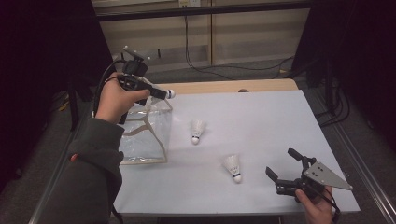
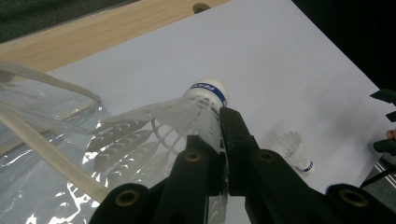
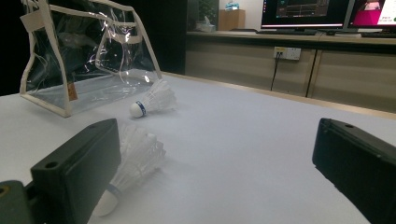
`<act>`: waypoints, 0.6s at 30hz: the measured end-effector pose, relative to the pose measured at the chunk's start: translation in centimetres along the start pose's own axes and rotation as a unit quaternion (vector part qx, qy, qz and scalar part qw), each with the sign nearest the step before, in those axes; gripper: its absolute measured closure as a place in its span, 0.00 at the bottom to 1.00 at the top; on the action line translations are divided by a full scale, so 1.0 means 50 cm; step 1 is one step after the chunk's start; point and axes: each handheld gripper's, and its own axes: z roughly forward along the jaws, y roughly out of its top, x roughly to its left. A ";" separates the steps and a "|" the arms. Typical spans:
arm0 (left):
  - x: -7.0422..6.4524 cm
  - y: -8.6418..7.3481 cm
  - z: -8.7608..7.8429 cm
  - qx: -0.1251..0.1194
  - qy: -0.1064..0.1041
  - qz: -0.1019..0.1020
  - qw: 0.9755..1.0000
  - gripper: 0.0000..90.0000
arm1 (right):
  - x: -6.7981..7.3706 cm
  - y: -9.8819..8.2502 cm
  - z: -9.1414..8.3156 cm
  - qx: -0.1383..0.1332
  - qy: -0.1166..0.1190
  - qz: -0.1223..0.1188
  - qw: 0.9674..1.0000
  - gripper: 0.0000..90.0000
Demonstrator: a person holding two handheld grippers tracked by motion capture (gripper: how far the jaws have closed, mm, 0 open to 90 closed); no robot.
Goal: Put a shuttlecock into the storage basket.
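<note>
Setting: a person sits at a table (image 1: 261, 116) with a white top and a strip of bare wood along its far edge, holding a two-jaw gripper in each hand.

Left gripper: the left gripper (image 1: 161, 93) is raised above the table's left side, held in the person's left hand (image 1: 114, 100), whose forearm wears a grey-green sleeve (image 1: 88, 172). It sits over the upper rim of the clear bag.

Left jaws: clenched on a shuttlecock. In the left gripper view the held shuttlecock (image 2: 187, 121) is pinched by its feather skirt between the two black jaws, its white cork tip with a blue band pointing away from the gripper.

Clear bag: a transparent plastic bag (image 1: 144, 133) with cream-coloured trim stands on the table's left part, directly under the left gripper. In the right gripper view the bag (image 3: 84, 60) stands upright at the far left.

Loose shuttlecocks: two lie on the white surface. The far shuttlecock (image 1: 197, 131) lies just right of the bag, cork toward the person. The near shuttlecock (image 1: 233, 168) lies closer to the front edge, between the bag and the right gripper.

Right gripper: the right gripper (image 1: 282, 168) is low at the table's front right corner, held in the right hand (image 1: 317, 207), with a grey three-cornered plate on top.

Right jaws: released, spread wide, with nothing between them. The near shuttlecock (image 3: 135, 163) lies just beyond its left jaw.
</note>
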 end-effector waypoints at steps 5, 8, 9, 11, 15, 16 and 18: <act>0.004 0.001 -0.003 -0.003 0.003 -0.002 1.000 0.99 | -0.001 0.000 -0.001 -0.001 -0.002 0.001 1.000 0.01; 0.008 0.001 -0.005 -0.004 0.004 -0.004 1.000 0.99 | -0.001 0.000 -0.001 -0.001 -0.001 -0.001 1.000 0.01; 0.008 0.001 -0.005 -0.005 0.004 -0.006 1.000 0.99 | -0.001 0.000 -0.001 0.000 -0.001 -0.001 1.000 0.01; 0.010 0.001 -0.006 -0.005 0.005 -0.008 1.000 0.99 | -0.001 0.000 0.000 -0.001 -0.001 -0.001 1.000 0.01; 0.015 0.001 -0.010 -0.005 0.007 -0.011 1.000 0.99 | 0.000 0.000 -0.001 -0.001 -0.002 0.001 1.000 0.01; 0.016 0.000 -0.010 -0.004 0.010 -0.010 1.000 0.99 | 0.000 0.000 -0.001 -0.001 -0.002 0.000 1.000 0.01; 0.018 -0.001 -0.011 -0.005 0.012 -0.012 1.000 0.99 | 0.000 0.000 -0.001 -0.001 -0.001 -0.001 1.000 0.01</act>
